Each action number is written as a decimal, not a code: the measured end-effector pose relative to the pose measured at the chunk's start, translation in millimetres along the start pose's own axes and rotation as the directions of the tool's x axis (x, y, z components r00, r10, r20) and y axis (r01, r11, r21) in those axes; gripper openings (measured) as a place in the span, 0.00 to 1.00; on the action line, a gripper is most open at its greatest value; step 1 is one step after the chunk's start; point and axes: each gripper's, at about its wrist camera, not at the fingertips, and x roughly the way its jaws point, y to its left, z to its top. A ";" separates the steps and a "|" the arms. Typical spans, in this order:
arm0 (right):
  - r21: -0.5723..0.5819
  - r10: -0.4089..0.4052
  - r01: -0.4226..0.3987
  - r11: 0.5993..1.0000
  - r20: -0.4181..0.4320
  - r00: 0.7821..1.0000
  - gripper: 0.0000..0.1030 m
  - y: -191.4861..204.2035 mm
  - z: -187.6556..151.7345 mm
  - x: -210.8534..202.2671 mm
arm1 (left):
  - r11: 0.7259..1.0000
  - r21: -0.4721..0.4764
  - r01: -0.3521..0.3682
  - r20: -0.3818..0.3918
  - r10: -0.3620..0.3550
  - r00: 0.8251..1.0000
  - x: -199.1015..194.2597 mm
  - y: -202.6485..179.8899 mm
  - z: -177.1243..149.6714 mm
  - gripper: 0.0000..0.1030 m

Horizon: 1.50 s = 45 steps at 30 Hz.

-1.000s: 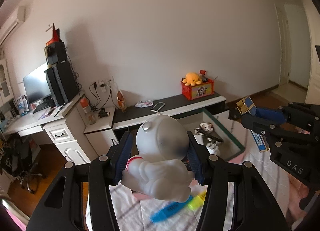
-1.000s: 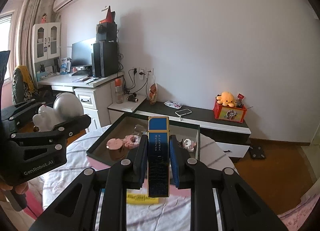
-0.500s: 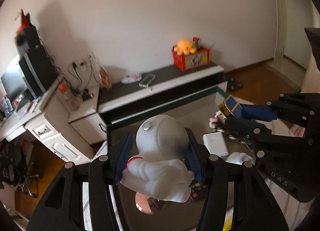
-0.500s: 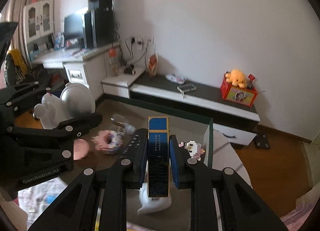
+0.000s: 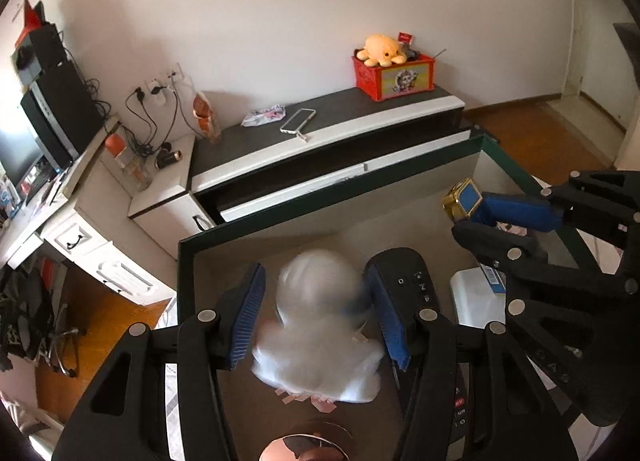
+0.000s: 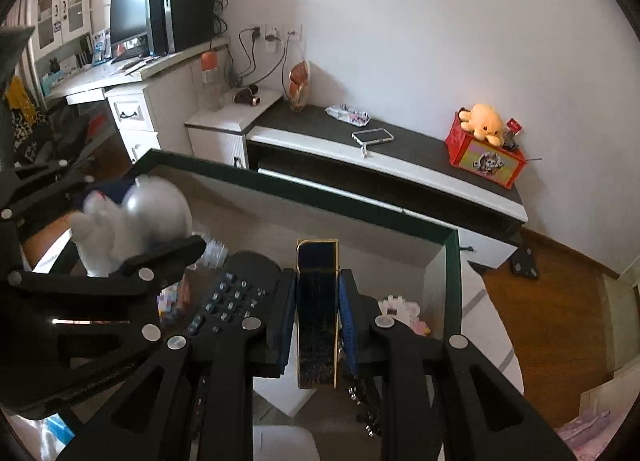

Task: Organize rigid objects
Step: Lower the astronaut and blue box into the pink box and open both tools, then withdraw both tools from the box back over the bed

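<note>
A white astronaut figure (image 5: 316,341) sits between the blue pads of my left gripper (image 5: 316,277), which is shut on it. The figure is blurred while the fingers look sharp. It hangs over the brown floor of a green-rimmed tray (image 5: 320,197). In the right wrist view my right gripper (image 6: 318,281) is shut on a slim blue and gold box (image 6: 318,321), held upright over the same tray (image 6: 320,197). The left gripper (image 6: 136,213) with the figure (image 6: 156,205) shows at the left there. The right gripper (image 5: 474,217) with the box (image 5: 464,199) shows at the right of the left wrist view.
Inside the tray lie a black remote (image 5: 408,281), a white box (image 5: 476,297), a pink round thing (image 5: 308,449) and a pink-white block toy (image 6: 400,309). Beyond the tray stands a low cabinet (image 5: 360,121) with a phone (image 5: 298,121) and a red box with an orange plush (image 5: 394,69).
Both grippers have come forward and tipped down, from before the tray to over it. The figure, sharp before, now looks blurred between the left pads.
</note>
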 end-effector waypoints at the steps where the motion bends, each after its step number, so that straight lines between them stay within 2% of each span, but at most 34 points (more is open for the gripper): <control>1: -0.001 0.002 -0.002 1.000 0.011 1.000 0.22 0.9 1.2 -2.4 | 1.000 -0.006 -0.004 0.005 0.004 1.000 -2.0 0.6 0.0 0.54; 3: 0.002 0.007 -0.007 1.000 0.028 1.000 0.28 1.9 2.9 -8.1 | 1.000 -0.022 -0.008 0.021 0.009 1.000 -8.3 3.7 0.3 0.56; 4: 0.006 -0.006 0.006 1.000 0.050 0.999 0.30 1.8 4.4 -13.2 | 0.999 -0.032 -0.015 0.034 0.017 0.999 -13.2 5.4 -0.4 0.60; 8: 0.035 -0.030 0.027 0.999 0.108 0.994 0.59 -1.7 7.3 -36.5 | 0.996 -0.077 -0.043 0.055 0.047 0.997 -31.5 18.9 -4.9 0.75; 10: 0.049 -0.037 0.030 0.998 0.138 0.990 0.69 -3.2 7.1 -53.0 | 0.993 -0.109 -0.052 0.068 0.060 0.996 -45.0 25.9 -8.1 0.89; 11: 0.059 -0.041 0.032 0.998 0.159 0.986 0.80 -4.0 6.7 -62.4 | 0.991 -0.124 -0.057 0.071 0.066 0.995 -53.8 29.5 -10.6 0.92; 12: 0.064 -0.042 0.031 0.997 0.174 0.984 0.82 -4.1 5.3 -71.4 | 0.989 -0.135 -0.053 0.081 0.064 0.995 -62.6 31.3 -13.8 0.96; 16: 0.062 -0.033 0.020 0.998 0.216 0.976 0.83 3.5 -4.0 -109.7 | 0.986 -0.162 -0.038 0.159 0.064 0.985 -108.6 32.7 -31.5 1.00; 17: 0.056 -0.039 0.026 0.998 0.233 0.972 0.87 7.0 -7.6 -119.1 | 0.986 -0.161 -0.035 0.182 0.065 0.981 -122.4 30.8 -36.3 1.00; 18: 0.052 -0.046 0.034 0.998 0.250 0.967 0.97 10.6 -12.4 -130.6 | 0.986 -0.161 -0.041 0.199 0.073 0.977 -134.2 29.3 -40.6 1.00; 19: 0.048 -0.050 0.038 0.998 0.265 0.963 1.00 14.4 -18.1 -142.6 | 0.987 -0.157 -0.047 0.219 0.081 0.972 -147.2 27.1 -46.6 1.00; 23: 0.049 -0.055 0.041 0.998 0.319 0.946 1.00 27.1 -39.7 -187.2 | 0.984 -0.162 -0.074 0.276 0.118 0.954 -194.3 16.0 -71.2 1.00; 29: 0.052 -0.091 0.077 0.996 0.364 0.927 1.00 45.5 -75.6 -237.5 | 0.983 -0.179 -0.040 0.349 0.101 0.932 -247.0 3.2 -112.1 1.00; 37: 0.093 -0.142 0.116 0.989 0.365 0.920 1.00 49.9 -124.1 -269.3 | 0.987 -0.151 -0.062 0.343 0.111 0.933 -276.7 -17.9 -161.5 1.00; 41: 0.128 -0.189 0.151 0.980 0.365 0.912 1.00 50.3 -148.1 -277.2 | 0.976 -0.195 -0.100 0.344 0.163 0.925 -286.4 -23.6 -186.5 1.00; 45: 0.153 -0.172 0.126 0.980 0.342 0.924 1.00 48.2 -159.0 -268.9 | 0.977 -0.196 -0.088 0.303 0.145 0.942 -275.5 -24.8 -195.0 1.00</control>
